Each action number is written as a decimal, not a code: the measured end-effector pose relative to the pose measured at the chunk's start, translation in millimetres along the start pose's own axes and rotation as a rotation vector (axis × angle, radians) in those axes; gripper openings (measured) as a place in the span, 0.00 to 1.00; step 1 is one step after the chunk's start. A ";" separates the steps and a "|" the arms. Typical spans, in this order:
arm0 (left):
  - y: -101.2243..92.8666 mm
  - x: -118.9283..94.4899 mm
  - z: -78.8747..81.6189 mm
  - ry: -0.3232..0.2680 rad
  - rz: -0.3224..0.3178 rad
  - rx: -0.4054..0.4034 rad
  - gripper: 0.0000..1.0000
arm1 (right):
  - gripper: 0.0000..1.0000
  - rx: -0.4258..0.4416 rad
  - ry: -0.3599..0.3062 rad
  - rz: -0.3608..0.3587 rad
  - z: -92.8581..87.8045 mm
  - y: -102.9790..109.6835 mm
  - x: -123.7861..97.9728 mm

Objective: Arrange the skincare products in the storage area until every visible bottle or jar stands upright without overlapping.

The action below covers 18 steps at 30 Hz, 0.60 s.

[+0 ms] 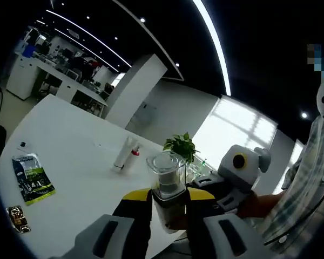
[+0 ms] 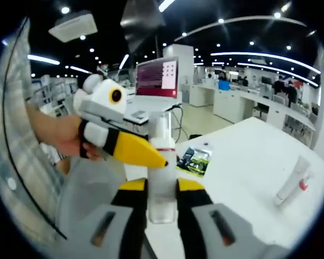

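One bottle [image 1: 168,181] with a clear cap sits at lower centre of the left gripper view. One white tube [image 1: 124,152] with a red mark lies left of it, mid-frame. One green sachet [image 1: 32,177] lies at the left edge, and one small dark packet [image 1: 18,218] lies below it, lower left. One plant [image 1: 181,145] stands just above the bottle. All rest on one white bench [image 1: 70,145].

In the right gripper view, one bottle [image 2: 162,178] is at centre, one tube [image 2: 292,179] at right, one sachet [image 2: 194,160] right of centre, and one monitor [image 2: 157,76] above.

Two hand-held grippers: one [image 1: 167,210] at lower centre of the left gripper view, one [image 2: 162,199] at lower centre of the right.
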<state>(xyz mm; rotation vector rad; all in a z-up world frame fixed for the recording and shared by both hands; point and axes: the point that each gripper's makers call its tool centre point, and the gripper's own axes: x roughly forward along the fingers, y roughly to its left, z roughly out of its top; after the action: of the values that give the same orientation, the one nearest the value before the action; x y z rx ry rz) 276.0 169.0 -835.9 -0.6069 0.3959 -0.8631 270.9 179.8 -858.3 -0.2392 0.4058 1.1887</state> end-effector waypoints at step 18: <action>-38.2 -15.9 -17.1 0.214 -0.277 0.189 0.22 | 0.25 0.098 0.005 0.405 -2.1 46.4 -19.5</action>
<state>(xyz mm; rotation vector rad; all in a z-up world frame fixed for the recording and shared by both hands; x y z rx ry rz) 234.8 157.0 -823.2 -0.3997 0.4236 -1.2223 221.2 179.2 -850.4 -0.0755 0.5311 1.5601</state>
